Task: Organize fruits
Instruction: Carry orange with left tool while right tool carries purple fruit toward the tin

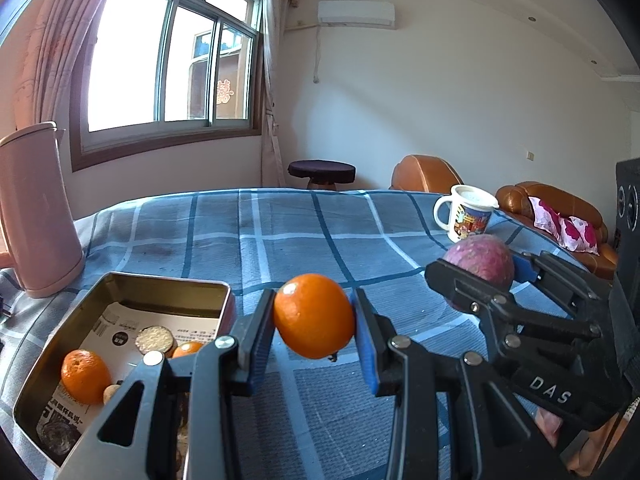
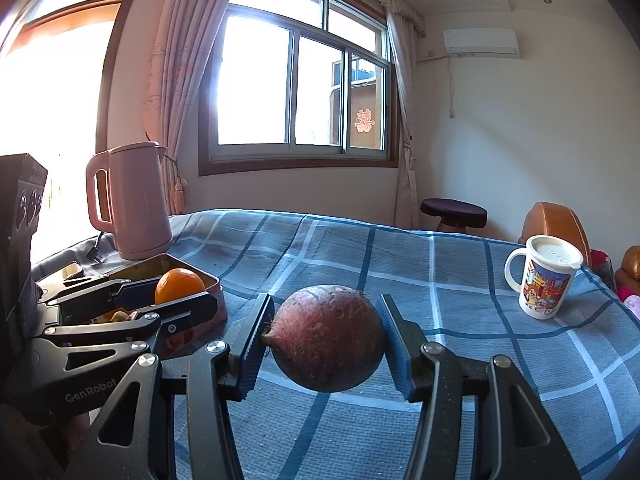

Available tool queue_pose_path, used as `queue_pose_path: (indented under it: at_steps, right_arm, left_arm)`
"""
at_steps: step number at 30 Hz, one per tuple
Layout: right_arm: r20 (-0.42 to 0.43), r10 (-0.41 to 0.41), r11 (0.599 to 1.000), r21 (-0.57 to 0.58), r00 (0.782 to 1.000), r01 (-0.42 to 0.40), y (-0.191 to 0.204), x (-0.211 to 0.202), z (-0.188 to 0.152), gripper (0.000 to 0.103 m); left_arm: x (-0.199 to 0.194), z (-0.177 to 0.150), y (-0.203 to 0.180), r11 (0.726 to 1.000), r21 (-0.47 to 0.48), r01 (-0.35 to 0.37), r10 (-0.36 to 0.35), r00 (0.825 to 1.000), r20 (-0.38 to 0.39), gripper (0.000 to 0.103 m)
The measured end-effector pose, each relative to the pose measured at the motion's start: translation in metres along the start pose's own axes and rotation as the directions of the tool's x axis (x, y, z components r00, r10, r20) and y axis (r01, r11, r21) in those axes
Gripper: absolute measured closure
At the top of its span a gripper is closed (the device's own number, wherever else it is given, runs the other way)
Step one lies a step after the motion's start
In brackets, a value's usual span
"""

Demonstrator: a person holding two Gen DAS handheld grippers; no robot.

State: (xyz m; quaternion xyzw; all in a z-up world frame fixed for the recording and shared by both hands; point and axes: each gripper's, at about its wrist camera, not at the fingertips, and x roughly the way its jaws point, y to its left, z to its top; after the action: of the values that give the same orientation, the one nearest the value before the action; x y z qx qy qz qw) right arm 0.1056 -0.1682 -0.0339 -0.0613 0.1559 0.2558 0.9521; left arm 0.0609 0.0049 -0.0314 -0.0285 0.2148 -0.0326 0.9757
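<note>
Left gripper (image 1: 314,316): blue pads pressed on both sides of an orange mandarin (image 1: 314,316), held clear above the blue checked tablecloth (image 1: 288,240); right gripper (image 2: 325,344): pads clamped on a round reddish-purple fruit (image 2: 325,338), also lifted off the cloth, just to the right of the left gripper.

Metal tin (image 1: 52,356), rectangular, open, on the cloth beside and below the left gripper; lined with printed paper (image 1: 120,320); contents: one mandarin in tin (image 1: 85,376) near the left wall, a second orange fruit (image 1: 188,348) partly hidden by the gripper arm, a pale round grainy piece (image 1: 155,339), a small tan item (image 1: 110,393) too hidden to identify.

Pink kettle (image 2: 132,200), lid closed, behind the tin; contents not visible.

White lidded mug (image 2: 544,280) with cartoon print, far right on the cloth, well apart from the tin; contents not visible.
</note>
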Motion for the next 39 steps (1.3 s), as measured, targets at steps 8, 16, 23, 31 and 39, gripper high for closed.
queue_pose_path:
  at_steps: [8, 16, 23, 31, 39]
  right_arm:
    - [-0.005, 0.019, 1.0, -0.013, 1.0, -0.02, 0.009, 0.004, 0.001, 0.049]
    - [-0.013, 0.035, 0.999, -0.019, 0.999, -0.035, 0.015, 0.009, 0.001, 0.049]
    - [-0.021, 0.05, 0.998, -0.031, 0.999, -0.05, 0.023, 0.012, 0.002, 0.049]
    - [-0.031, 0.068, 0.997, -0.044, 0.997, -0.069, 0.034, 0.018, 0.004, 0.049]
    - [-0.037, 0.083, 0.994, -0.061, 0.996, -0.086, 0.046, 0.021, 0.006, 0.049]
  left_arm:
    - [-0.006, -0.001, 0.006, 1.0, -0.004, -0.012, 0.012, 1.0, 0.008, 0.064]
    - [-0.011, -0.002, 0.018, 0.999, -0.019, -0.027, 0.027, 1.0, 0.012, 0.064]
    - [-0.016, -0.003, 0.029, 0.998, -0.024, -0.054, 0.055, 0.998, 0.024, 0.064]
    - [-0.021, -0.003, 0.041, 0.996, -0.041, -0.075, 0.076, 0.997, 0.029, 0.064]
    - [-0.028, -0.003, 0.051, 0.994, -0.053, -0.092, 0.094, 0.995, 0.04, 0.064]
